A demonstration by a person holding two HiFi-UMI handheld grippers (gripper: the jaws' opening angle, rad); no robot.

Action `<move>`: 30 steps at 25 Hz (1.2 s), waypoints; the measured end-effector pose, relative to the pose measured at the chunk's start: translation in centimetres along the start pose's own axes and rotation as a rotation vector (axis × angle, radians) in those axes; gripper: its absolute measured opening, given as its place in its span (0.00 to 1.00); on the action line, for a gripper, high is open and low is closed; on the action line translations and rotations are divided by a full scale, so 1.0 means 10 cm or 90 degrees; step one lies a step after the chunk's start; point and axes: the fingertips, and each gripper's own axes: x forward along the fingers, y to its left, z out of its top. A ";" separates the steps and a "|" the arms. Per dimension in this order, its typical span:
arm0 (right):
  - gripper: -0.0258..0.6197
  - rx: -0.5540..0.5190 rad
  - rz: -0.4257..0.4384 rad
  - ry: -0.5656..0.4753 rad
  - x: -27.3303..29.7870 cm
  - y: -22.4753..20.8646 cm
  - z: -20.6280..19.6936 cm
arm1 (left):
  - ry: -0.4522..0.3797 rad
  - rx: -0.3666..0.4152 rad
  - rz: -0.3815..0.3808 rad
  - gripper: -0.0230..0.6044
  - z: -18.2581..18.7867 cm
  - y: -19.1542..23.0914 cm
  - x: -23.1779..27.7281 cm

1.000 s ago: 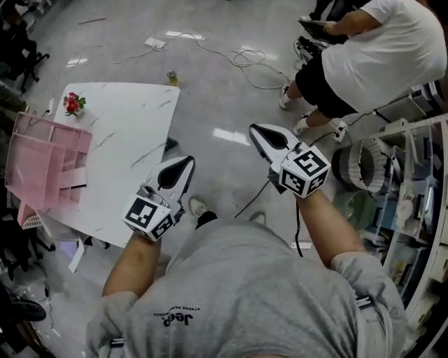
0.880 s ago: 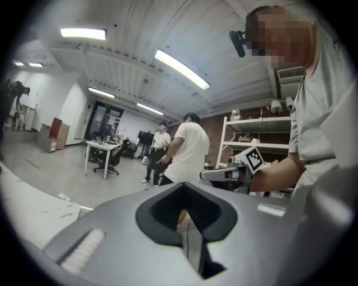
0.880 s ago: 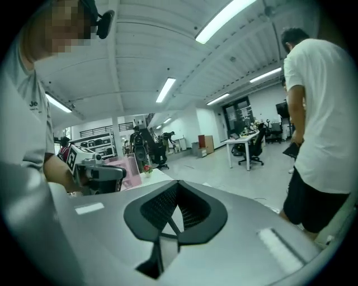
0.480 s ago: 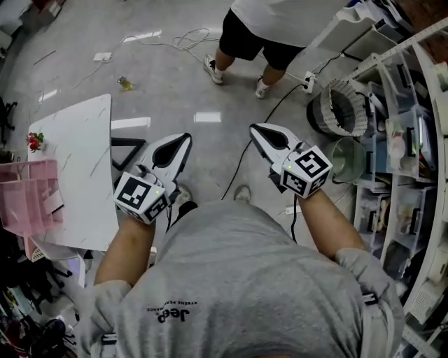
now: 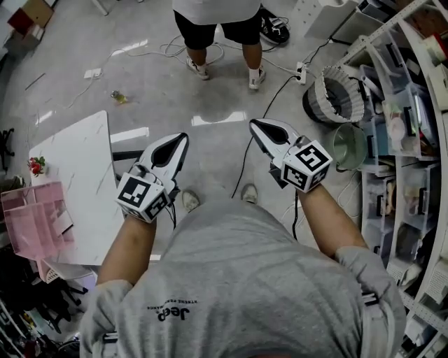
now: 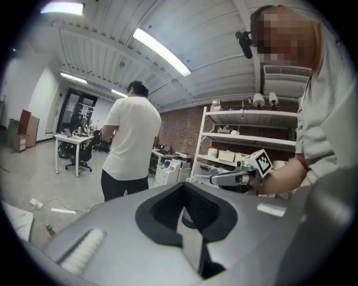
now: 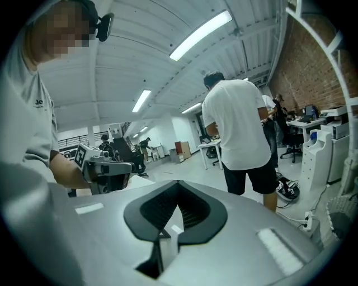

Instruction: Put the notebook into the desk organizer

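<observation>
Head view first: where does the notebook lie? asks the first observer.

No notebook shows for certain, the second answers. The pink plastic desk organizer (image 5: 31,224) sits at the left edge of the white marble-patterned table (image 5: 84,168). A pale slab in it may be the notebook, but it is too small to tell. The left gripper (image 5: 180,140) and right gripper (image 5: 257,127) hang over bare floor, well apart from the table, each pinched to a point with nothing in it.

So what stage is it?

It fits a notebook yet to be fetched as well as one already filed. Either way the wearer does well to keep both grippers level and close in. A bystander in a white shirt and black shorts (image 5: 217,17) stands straight ahead, and a black cable (image 5: 245,161) trails across the floor by the feet. A round ribbed grey basket (image 5: 336,98) and a green bucket (image 5: 348,145) crowd the shelving on the right.

Left gripper view?

Its jaws meet with nothing between them. Beyond them are the bystander and a white shelf rack (image 6: 246,139).

Right gripper view?

Its jaws are likewise closed and empty. The bystander shows again, with the left gripper off to one side.
</observation>
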 end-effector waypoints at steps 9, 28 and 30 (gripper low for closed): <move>0.04 -0.023 0.021 0.012 0.20 0.06 0.11 | -0.023 0.006 0.022 0.12 0.13 0.18 -0.09; 0.04 -0.055 0.045 0.030 0.27 0.16 0.11 | -0.030 -0.010 0.035 0.12 0.13 0.18 -0.18; 0.04 -0.057 0.046 0.031 0.28 0.17 0.11 | -0.027 -0.003 0.035 0.12 0.12 0.19 -0.19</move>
